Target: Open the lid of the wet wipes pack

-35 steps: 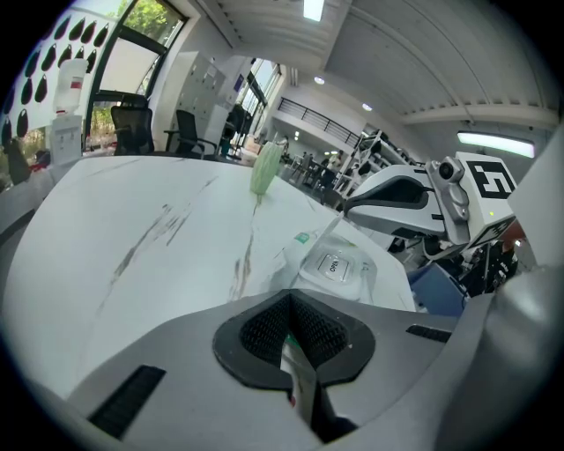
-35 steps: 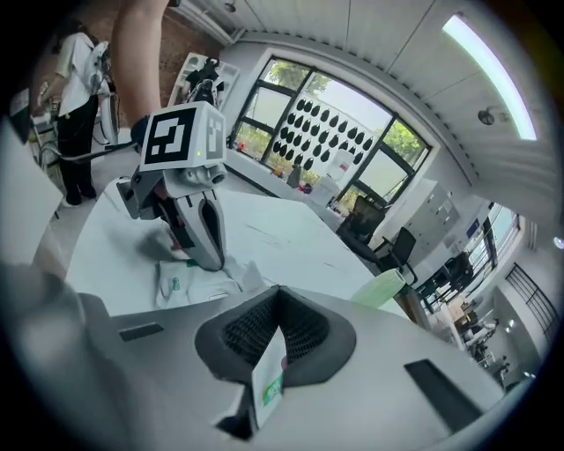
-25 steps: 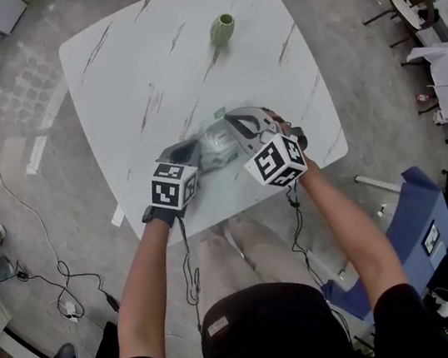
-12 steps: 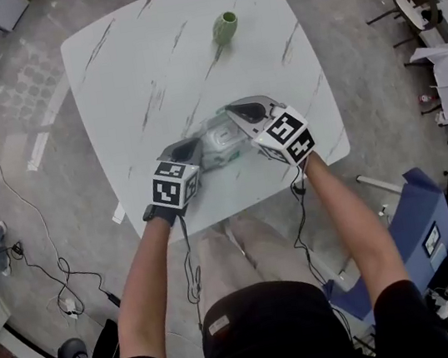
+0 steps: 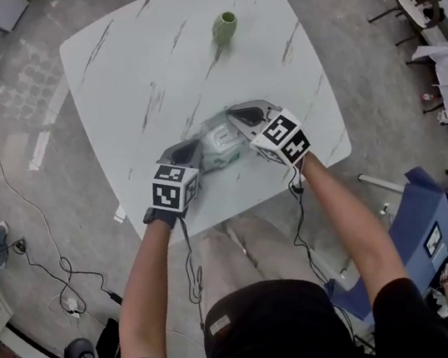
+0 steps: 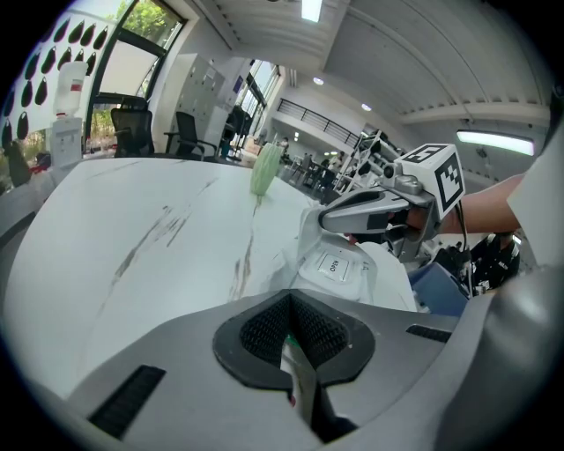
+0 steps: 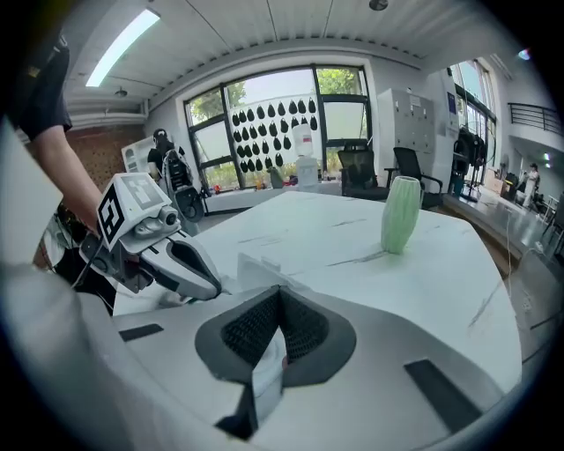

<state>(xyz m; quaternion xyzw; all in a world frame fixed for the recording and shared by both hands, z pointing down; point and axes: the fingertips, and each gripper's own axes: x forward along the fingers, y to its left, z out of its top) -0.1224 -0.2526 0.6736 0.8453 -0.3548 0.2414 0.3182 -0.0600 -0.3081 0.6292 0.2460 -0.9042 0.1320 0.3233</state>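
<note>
Near the counter's [image 5: 147, 68] front edge, close to the person: wet wipes pack [image 5: 220, 142] is laid flat and held at two ends. Left tongs [image 6: 295, 370] are closed on a thin printed edge of the pack's near end; the film is seen pinched between the black pads. Right tongs [image 7: 264, 365] are closed as well, with a thin white strip of the pack's wrapper nipped between them at the far end. Both tools are angled downward and toward each other, tips near one another over the pack. Lid [image 6: 335, 264], white with a small label, is seen on the pack's top between the two sets of tips, apparently lying flat; whether it is lifted at all cannot be told. Green vase [image 5: 224, 27] is stood upright toward the counter's far side, well apart from the pack. Black cables [image 5: 62, 275] are trailed over the grey floor to the left of the counter
</note>
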